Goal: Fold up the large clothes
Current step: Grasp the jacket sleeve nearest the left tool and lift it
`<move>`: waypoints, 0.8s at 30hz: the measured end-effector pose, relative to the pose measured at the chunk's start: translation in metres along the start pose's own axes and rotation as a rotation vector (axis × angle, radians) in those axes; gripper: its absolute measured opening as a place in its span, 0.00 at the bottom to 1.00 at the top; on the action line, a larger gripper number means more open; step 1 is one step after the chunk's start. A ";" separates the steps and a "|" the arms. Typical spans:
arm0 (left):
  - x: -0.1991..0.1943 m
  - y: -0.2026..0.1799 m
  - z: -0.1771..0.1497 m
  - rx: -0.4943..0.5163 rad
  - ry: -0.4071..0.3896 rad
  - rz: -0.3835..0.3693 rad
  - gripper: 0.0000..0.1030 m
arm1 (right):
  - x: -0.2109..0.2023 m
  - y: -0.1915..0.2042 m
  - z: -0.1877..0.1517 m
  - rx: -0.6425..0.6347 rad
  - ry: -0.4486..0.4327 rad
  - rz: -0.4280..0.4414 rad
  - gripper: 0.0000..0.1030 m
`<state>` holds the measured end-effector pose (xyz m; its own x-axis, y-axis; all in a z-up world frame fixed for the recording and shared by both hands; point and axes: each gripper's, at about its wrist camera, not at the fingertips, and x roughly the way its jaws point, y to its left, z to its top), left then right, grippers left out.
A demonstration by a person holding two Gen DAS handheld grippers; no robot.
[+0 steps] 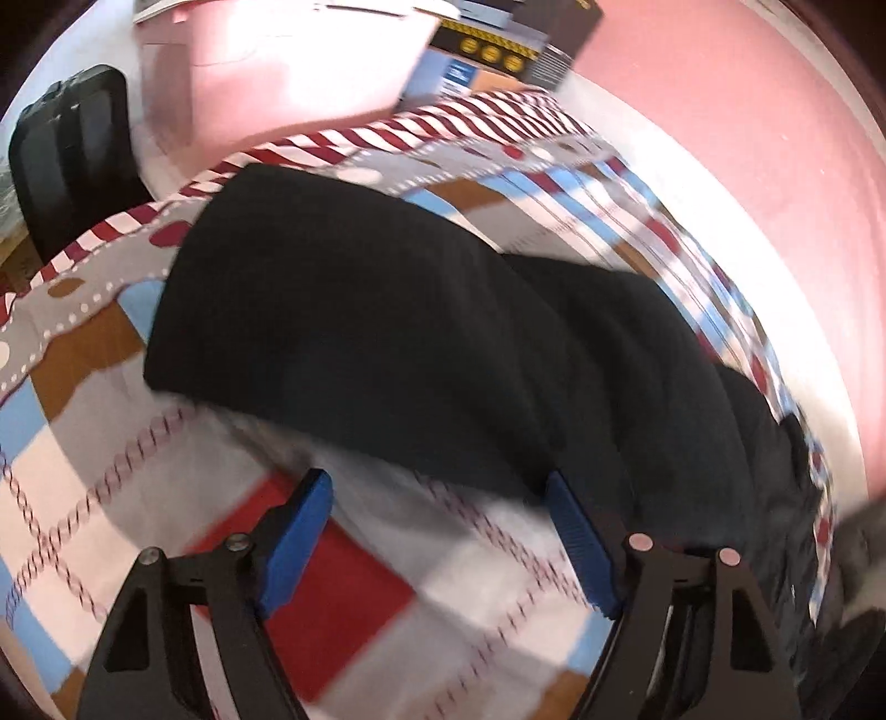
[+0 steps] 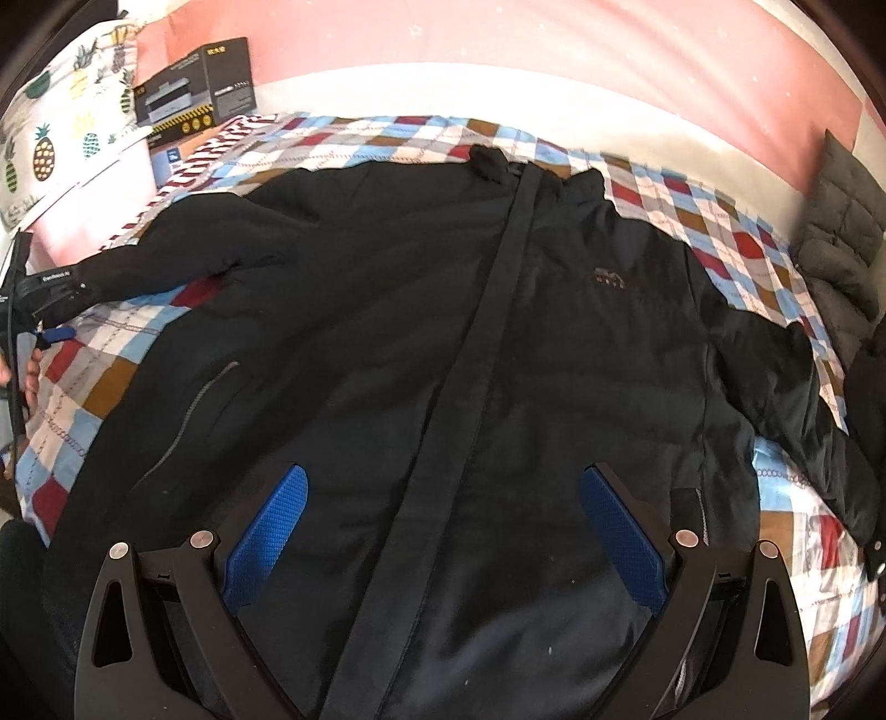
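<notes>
Your right gripper (image 2: 443,531) hangs over the lower front of the jacket (image 2: 443,360), looking along it toward the collar, its blue fingers (image 2: 623,540) spread wide with nothing between them. Your left gripper (image 1: 437,531) sits low over the bed (image 1: 343,581) just beside the sleeve (image 1: 360,310), fingers (image 1: 296,540) likewise spread and holding nothing; the right-hand one lies at the edge of the black cloth, and you cannot tell whether it touches. In the right wrist view that gripper (image 2: 55,332) shows only as a small dark shape with a blue tip at the far left edge, by the sleeve's cuff, with part of your hand (image 2: 30,376) beside it. The left wrist view is blurred, so the sleeve's folds and the quilt pattern smear. The jacket lies front up on the checked bed cover (image 2: 692,221), zip strip closed, its long axis running from the hem beneath your right gripper up to the collar at the far side, near the pink wall (image 2: 498,44). One sleeve stretches out to the left, the other bends down to the right, its end cut off by the frame. A box (image 2: 194,88) stands at the bed's far left corner, a pineapple-print pillow (image 2: 50,144) beside it, and a grey padded garment (image 2: 841,238) lies at the right edge.
</notes>
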<state>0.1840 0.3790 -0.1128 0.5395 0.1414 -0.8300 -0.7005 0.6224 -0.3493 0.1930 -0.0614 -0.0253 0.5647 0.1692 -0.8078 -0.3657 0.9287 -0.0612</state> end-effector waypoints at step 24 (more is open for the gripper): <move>-0.106 -0.115 0.024 0.326 -0.224 -0.098 0.16 | 0.012 -0.041 -0.013 0.103 0.020 0.030 0.89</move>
<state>0.2188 0.3113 0.0260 0.7104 0.2110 -0.6714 -0.4750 0.8477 -0.2361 0.2050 -0.1019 -0.0397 0.5393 0.1918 -0.8200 -0.3035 0.9525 0.0232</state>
